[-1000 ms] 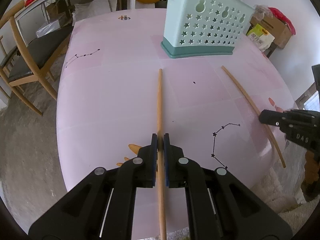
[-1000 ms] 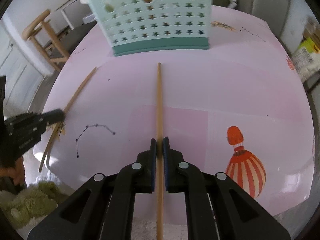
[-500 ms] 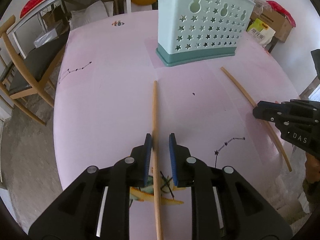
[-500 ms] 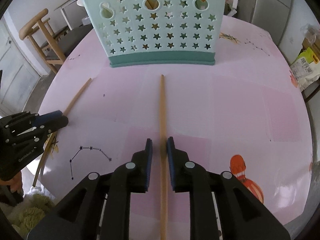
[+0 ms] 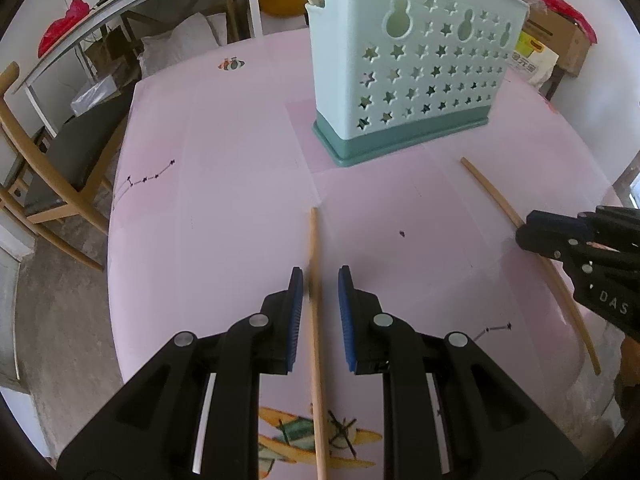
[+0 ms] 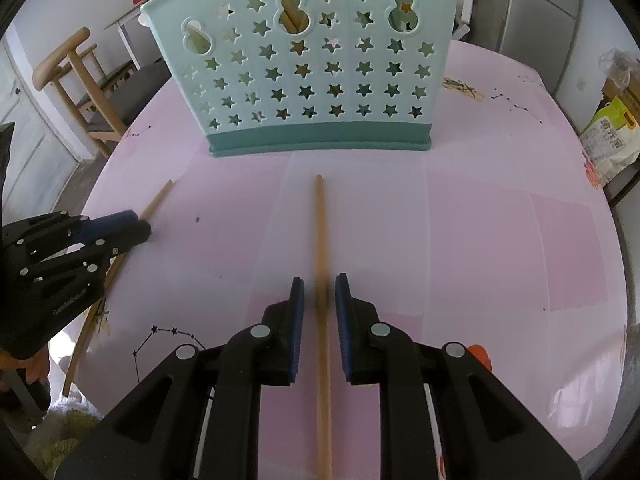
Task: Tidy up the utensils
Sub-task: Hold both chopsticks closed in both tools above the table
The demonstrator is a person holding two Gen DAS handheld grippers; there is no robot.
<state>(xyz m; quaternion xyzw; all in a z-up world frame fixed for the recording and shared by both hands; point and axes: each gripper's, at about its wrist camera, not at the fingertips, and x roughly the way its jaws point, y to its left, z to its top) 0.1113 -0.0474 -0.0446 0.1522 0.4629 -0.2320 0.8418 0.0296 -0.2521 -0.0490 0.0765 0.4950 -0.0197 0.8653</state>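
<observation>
Both hand-held grippers, left [image 5: 319, 284] and right [image 6: 319, 286], had just spread, chopsticks [image 5: 316, 320] lying loose between; regrasping likely precedes loading the caddy [image 6: 316, 76].

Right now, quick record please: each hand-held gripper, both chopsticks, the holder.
left hand-held gripper: jaws just opened, pads clear of left chopstick between them
right hand-held gripper: jaws just opened, right chopstick between pads, not pressed
chopsticks: both flat on pink table, tips toward holder
utensil holder: upright, wooden sticks showing through its cutouts
</observation>
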